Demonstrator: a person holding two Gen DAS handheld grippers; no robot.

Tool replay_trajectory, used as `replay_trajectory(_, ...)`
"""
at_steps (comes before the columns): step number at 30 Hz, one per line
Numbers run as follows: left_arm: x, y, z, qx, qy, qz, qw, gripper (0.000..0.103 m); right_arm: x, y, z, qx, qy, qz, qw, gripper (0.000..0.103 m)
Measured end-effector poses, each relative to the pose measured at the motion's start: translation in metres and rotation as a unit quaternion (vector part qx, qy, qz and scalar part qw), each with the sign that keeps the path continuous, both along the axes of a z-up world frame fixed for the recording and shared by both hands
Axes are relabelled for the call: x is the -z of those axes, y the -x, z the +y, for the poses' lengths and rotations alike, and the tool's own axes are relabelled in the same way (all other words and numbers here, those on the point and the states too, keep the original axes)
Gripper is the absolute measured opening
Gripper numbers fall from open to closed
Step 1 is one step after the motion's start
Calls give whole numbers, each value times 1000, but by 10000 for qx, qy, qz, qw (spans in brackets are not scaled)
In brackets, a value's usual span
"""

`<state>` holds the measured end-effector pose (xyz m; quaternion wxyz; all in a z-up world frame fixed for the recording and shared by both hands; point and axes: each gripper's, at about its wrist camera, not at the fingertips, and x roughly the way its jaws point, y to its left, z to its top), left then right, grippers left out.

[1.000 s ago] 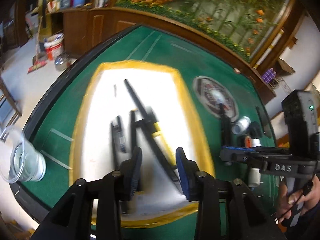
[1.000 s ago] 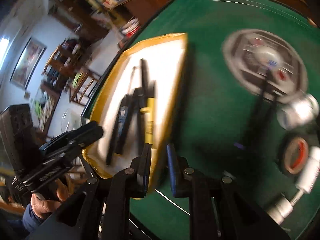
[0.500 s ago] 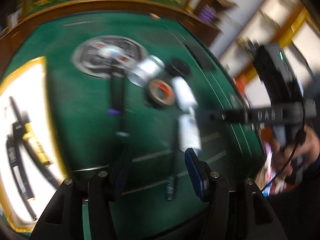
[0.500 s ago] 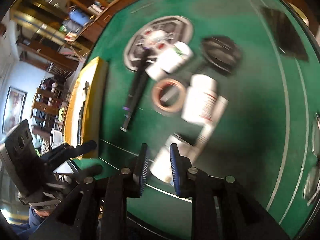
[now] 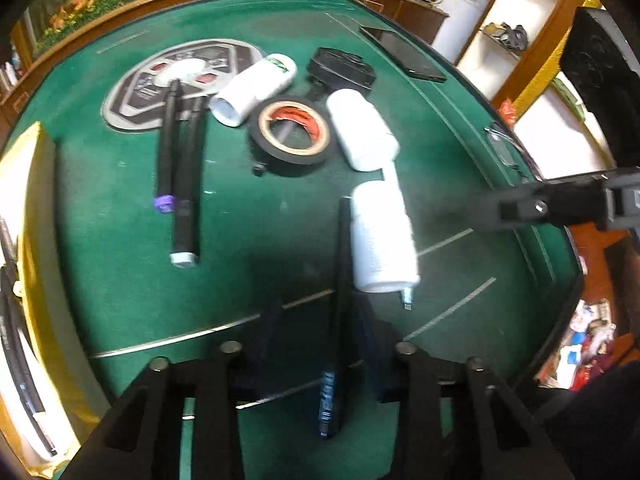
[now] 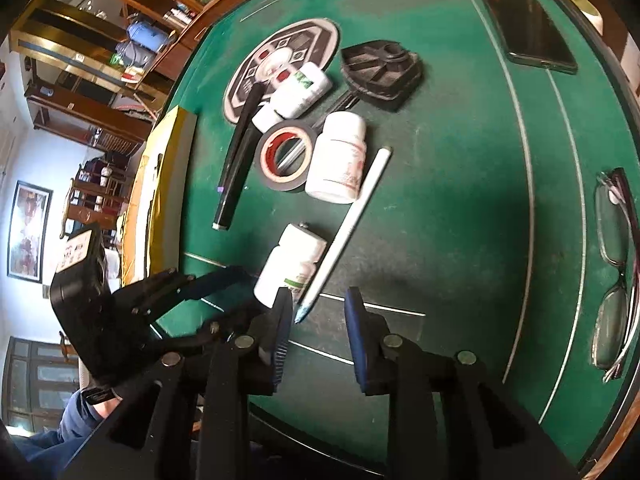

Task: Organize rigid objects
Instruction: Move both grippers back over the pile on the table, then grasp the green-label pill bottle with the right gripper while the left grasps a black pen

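Between the left gripper's (image 5: 326, 332) closing jaws lay a black pen (image 5: 340, 300), long way pointing ahead, not pinched yet. Right gripper (image 6: 316, 320) jaws were opening, empty.

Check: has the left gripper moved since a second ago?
Yes. The left gripper went from over the yellow-edged tray to the white bottles.

A green felt counter (image 5: 120, 280) with a wooden rim is seen ahead of the tongs; white shelves (image 5: 516, 12) are set to their right, a framed picture (image 6: 29, 232) on a white wall to their left
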<state>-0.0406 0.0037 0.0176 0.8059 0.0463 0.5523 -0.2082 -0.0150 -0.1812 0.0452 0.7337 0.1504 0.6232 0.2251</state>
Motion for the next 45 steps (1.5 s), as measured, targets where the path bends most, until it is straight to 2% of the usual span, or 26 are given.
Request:
replay_trajectory(3,2,-2,16,-294,61,-12,9995,31,1,-2,11,-121,-34,19,9999,26)
replay_trajectory(7,3,-1,31,-488,40,-28,9988,31,7,-7,26,-160,-65,142,9997,28)
replay_trajectory(11,4,4,33,-499,-29,-84,9987,31,17,-13,39,-157,18,292,9994,29)
replay_trajectory(17,4,6,25,-310,-247,-204,9990,32,25,-17,59,-306,317,201,9988,39)
replay_trajectory(18,4,6,23,-272,-280,-219,9990,37,26,-19,63,-356,409,186,9984,39)
replay_trajectory(19,5,5,20,-198,-315,-232,9990,47,28,-20,68,-433,561,184,9973,39)
replay_trajectory(20,5,5,15,-77,-363,-237,9990,53,30,-20,71,-514,672,159,9963,38)
replay_trajectory(21,7,5,9,33,-472,-285,9985,58,28,-20,74,-597,791,17,9951,37)
replay_trajectory(22,7,7,4,97,-610,-381,9974,58,28,-20,74,-637,832,-31,9945,33)
replay_trajectory(23,7,8,0,161,-672,-484,9964,55,27,-19,74,-688,905,-109,9935,34)
replay_trajectory(24,6,7,-1,165,-606,-477,9969,44,26,-18,73,-733,944,-173,9927,33)
replay_trajectory(25,5,6,0,130,-617,-526,9966,13,24,-16,71,-785,986,-271,9917,33)
replay_trajectory(26,4,5,2,101,-582,-528,9969,9,21,-14,69,-819,978,-347,9912,33)
replay_trajectory(31,2,-2,19,-340,39,-173,9993,7,9,-14,55,-774,940,-564,9910,33)
replay_trajectory(34,-2,-5,31,-612,593,34,9964,7,8,-15,45,-660,770,-511,9935,33)
replay_trajectory(37,-11,-7,38,-785,825,13,9935,7,4,-17,38,-617,649,-511,9947,33)
replay_trajectory(45,-43,-8,58,-1143,1160,-250,9863,7,-9,-20,47,-658,402,-619,9951,33)
